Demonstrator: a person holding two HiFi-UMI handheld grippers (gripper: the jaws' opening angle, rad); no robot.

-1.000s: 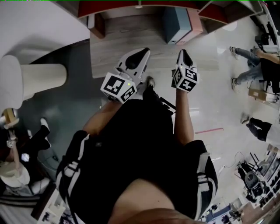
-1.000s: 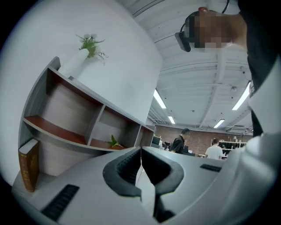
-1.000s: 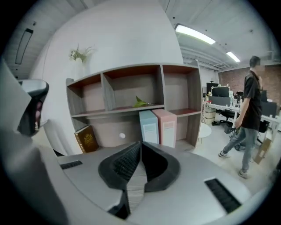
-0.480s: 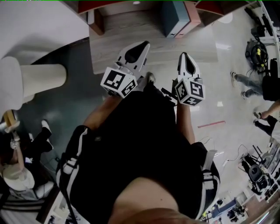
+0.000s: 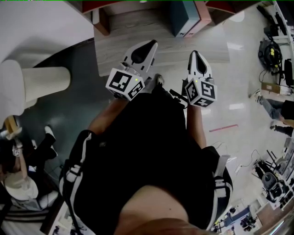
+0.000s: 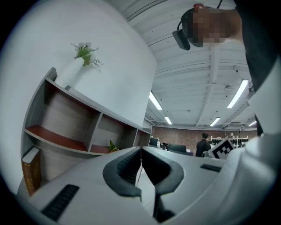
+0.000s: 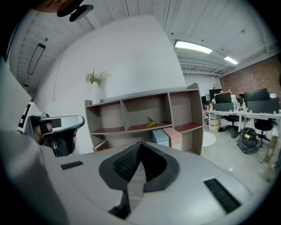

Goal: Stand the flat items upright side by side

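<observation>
- Head view: left claw [image 5: 149,45] and right claw [image 5: 195,54] held out side by side in the upper middle of the frame, over the floor [image 5: 239,69], tips toward the shelf unit [image 5: 133,5] at the top edge.
- Left gripper view: left claw [image 6: 140,150] pressed together, pads meeting, nothing between them.
- Right gripper view: right claw [image 7: 139,145] likewise closed tight and empty.
- Well clear of both claws: blue folder [image 7: 160,137] and pink folder [image 7: 173,135], upright and touching side by side in the lower shelf compartment just right of centre in the right gripper view, and at the top edge of the head view.
- Low in the shelf's left compartment, left of centre in that view: brown book [image 7: 100,145], apart from the two folders; hard to tell whether lying flat or leaning.
- On top of the shelf unit, upper left: white vase [image 7: 95,93] with thin sprigs.
- On the middle shelf board, above the folders: green leafy piece [image 7: 153,123].
</observation>
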